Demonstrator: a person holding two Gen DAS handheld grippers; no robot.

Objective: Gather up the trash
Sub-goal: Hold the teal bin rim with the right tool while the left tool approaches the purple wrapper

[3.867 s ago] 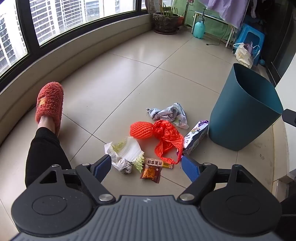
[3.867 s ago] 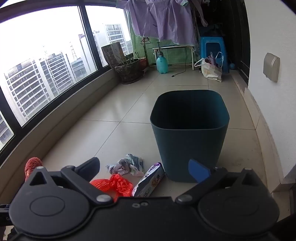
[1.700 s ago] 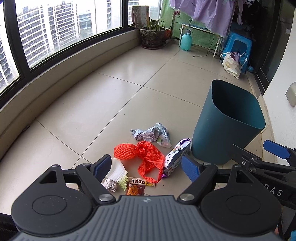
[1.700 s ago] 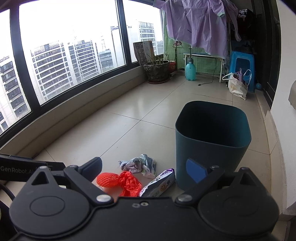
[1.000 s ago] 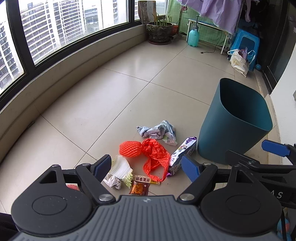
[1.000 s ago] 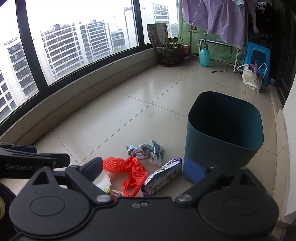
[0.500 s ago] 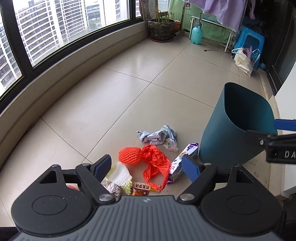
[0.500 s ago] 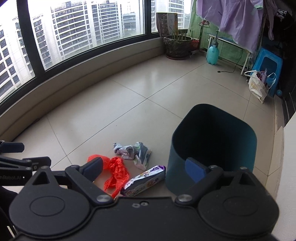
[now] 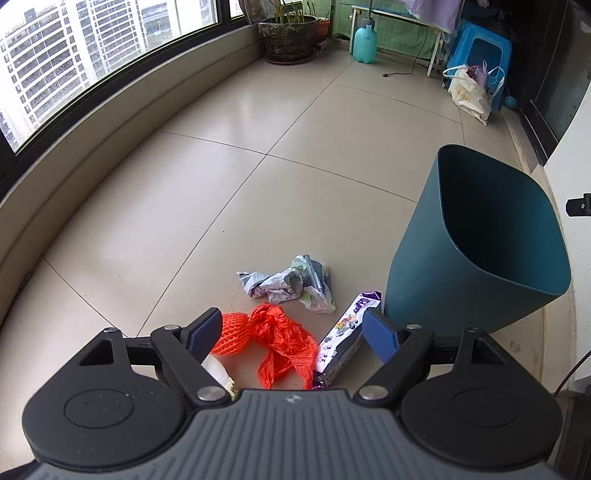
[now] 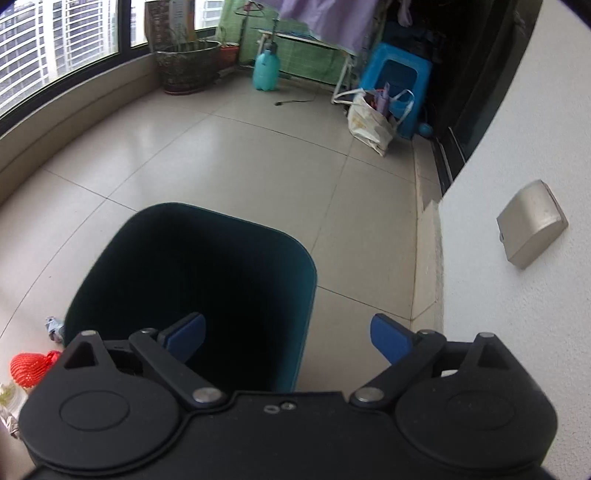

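Left hand-held gripper (image 9: pixel 292 332): spread wide, nothing between its blue pads, held above the litter on the floor.
Right hand-held gripper (image 10: pixel 287 338): also spread wide and holding nothing; its left pad shows against the bin's dark inside, its right pad over bare tile.
Trash pile: on the floor tiles just left of the bin, all loose.
Orange net bag (image 9: pixel 271 336): a rounded mesh end with crumpled red plastic trailing from it, directly between the left gripper's pads in the view.
Purple snack wrapper (image 9: pixel 345 334): long packet with cartoon figures and small print too blurred to read; its far end lies just beside the bin's base.
Crumpled grey-white bag (image 9: pixel 290 282): beyond the net bag, apart from the bin.
White wad (image 9: pixel 216 371): mostly hidden behind the left gripper's finger.
Teal bin (image 9: pixel 476 240): upright, open; interior too dark to see into.
Writing: none legible on the trash; faint lettering on the cream tote bag (image 9: pixel 467 94) cannot be made out.
Surroundings: potted plant (image 9: pixel 288 35), teal spray bottle (image 9: pixel 365 38), blue stool (image 9: pixel 480 50), a metal cover plate on the wall (image 10: pixel 532 223).
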